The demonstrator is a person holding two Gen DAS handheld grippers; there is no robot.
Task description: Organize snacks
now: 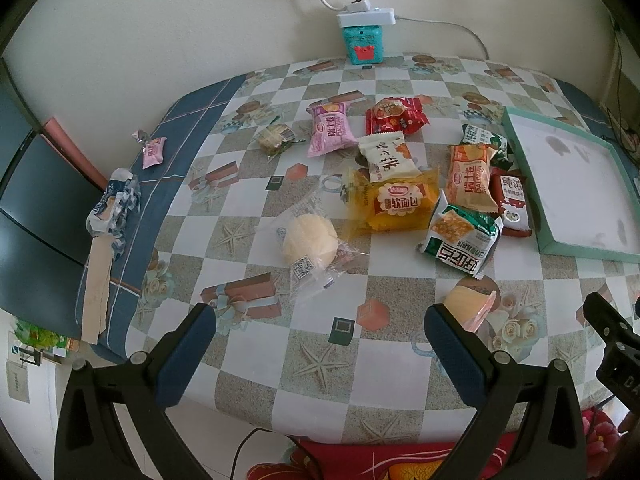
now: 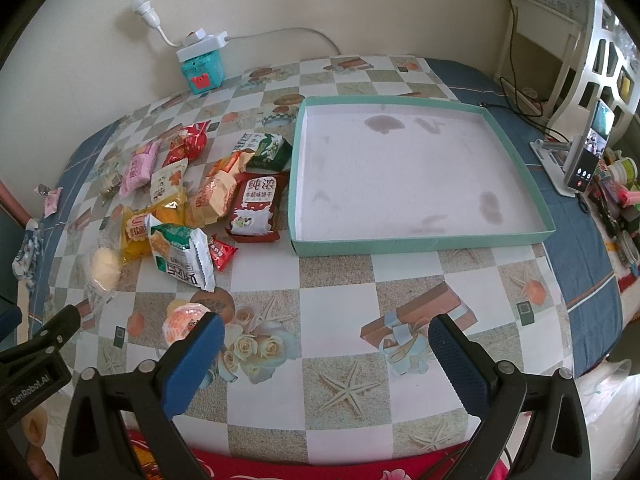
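Lying in a loose heap on the checked tablecloth (image 2: 340, 272), the snacks sat just left of the teal box lid (image 2: 424, 240), whose white inside held nothing. Nearest that lid was a dark red biscuit pack (image 2: 256, 208), touching an orange roll pack (image 2: 214, 196) on its left, with a green-and-white pack (image 2: 268, 148) beyond them. A green cracker pack (image 2: 180, 256) lay at the near edge of the heap, overlapping a yellow bread pack (image 1: 394, 204), and a small red sachet (image 2: 222, 254) poked out beside it. Farther left I saw a white pack (image 1: 386, 156), a pink roll pack (image 1: 330, 128), red packs (image 1: 396, 114) at the far side, and a clear-wrapped round pastry (image 1: 310, 244) lying apart, nearer to me. A small orange jelly cup (image 2: 184, 320) stood alone, near the table's front edge.

I held my right gripper (image 2: 326, 334) wide open and empty above the near tablecloth, its left finger just beside the jelly cup. My left gripper (image 1: 320, 322) was likewise spread wide, gripping nothing, low over the front edge.

Against the far wall stood a teal tin (image 1: 364, 42) with a white power strip (image 1: 366, 16) on top. A phone on a stand (image 2: 588, 152) stood at the far right.
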